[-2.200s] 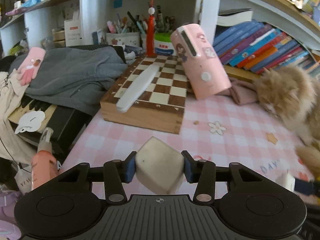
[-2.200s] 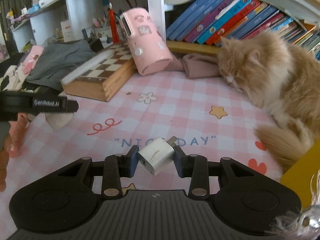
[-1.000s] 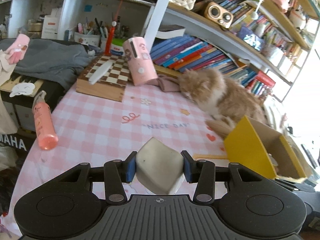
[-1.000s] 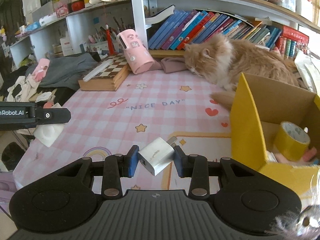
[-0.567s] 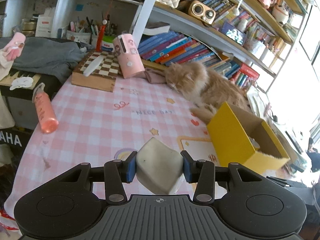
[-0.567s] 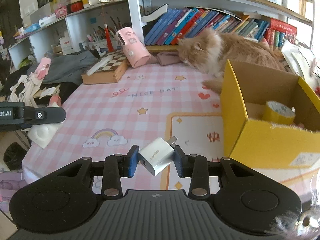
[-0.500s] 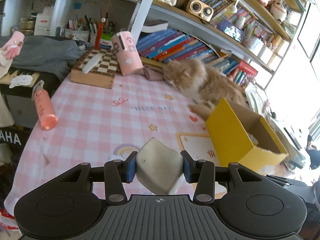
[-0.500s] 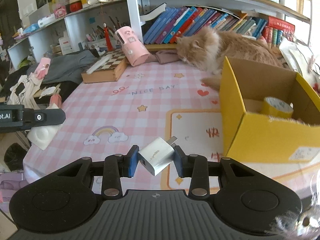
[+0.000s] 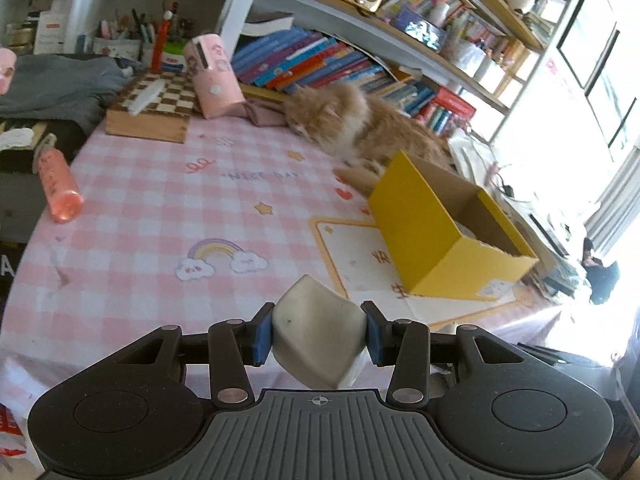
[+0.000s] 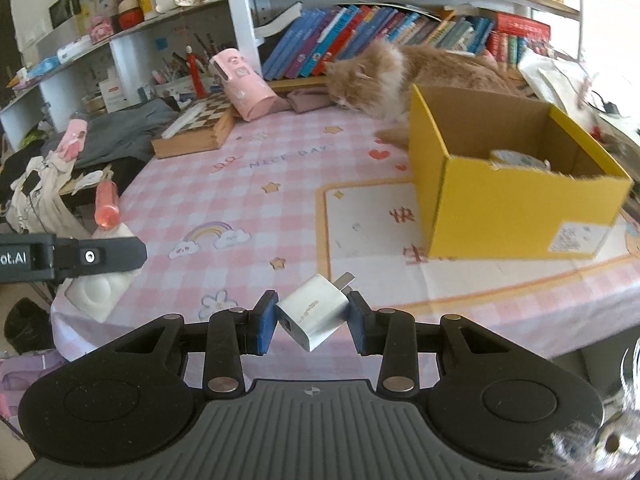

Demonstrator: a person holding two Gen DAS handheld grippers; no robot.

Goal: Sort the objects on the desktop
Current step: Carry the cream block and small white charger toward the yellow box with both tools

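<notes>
Here the left gripper [image 9: 319, 334] clamps a rounded off-white block [image 9: 318, 330]. The right gripper [image 10: 312, 322] clamps a small silver-white plug adapter [image 10: 313, 311], near the open yellow cardboard box [image 10: 516, 208].
</notes>
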